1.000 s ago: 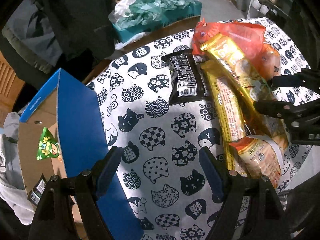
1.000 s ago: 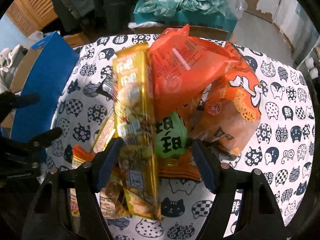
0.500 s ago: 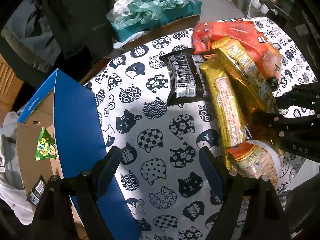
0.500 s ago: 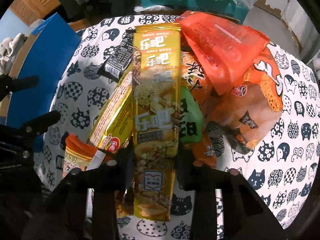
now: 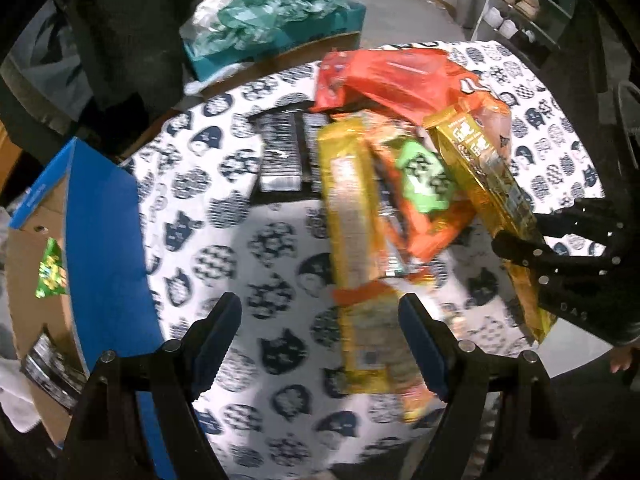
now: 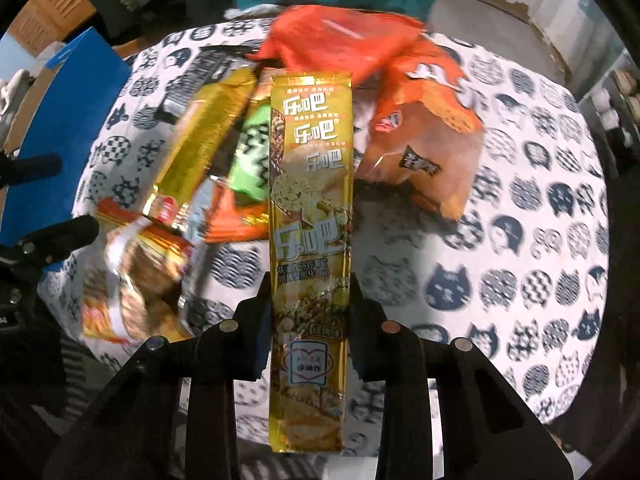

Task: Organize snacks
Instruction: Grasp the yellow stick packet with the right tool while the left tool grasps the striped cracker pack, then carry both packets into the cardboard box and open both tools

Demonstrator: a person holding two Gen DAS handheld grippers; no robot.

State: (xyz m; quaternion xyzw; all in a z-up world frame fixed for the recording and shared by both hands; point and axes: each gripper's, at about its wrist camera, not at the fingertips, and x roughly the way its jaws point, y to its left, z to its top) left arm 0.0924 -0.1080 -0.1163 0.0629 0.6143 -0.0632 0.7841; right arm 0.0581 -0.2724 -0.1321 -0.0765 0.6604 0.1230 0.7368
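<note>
My right gripper is shut on a long gold snack packet and holds it lifted above the pile; it also shows in the left wrist view, clamped by the right gripper. My left gripper is open and empty, over the near end of a second gold packet. The pile on the cat-print tablecloth holds an orange-green packet, a red bag, an orange bag and a black packet.
A blue-sided cardboard box stands at the left table edge with a green snack and a black packet inside. A teal box with plastic bags stands behind the table. Shelves are at the far right.
The right gripper has closed on the long gold packet and lifted it off the pile. The left gripper has shifted right, toward the second gold packet. The pile has shifted.
</note>
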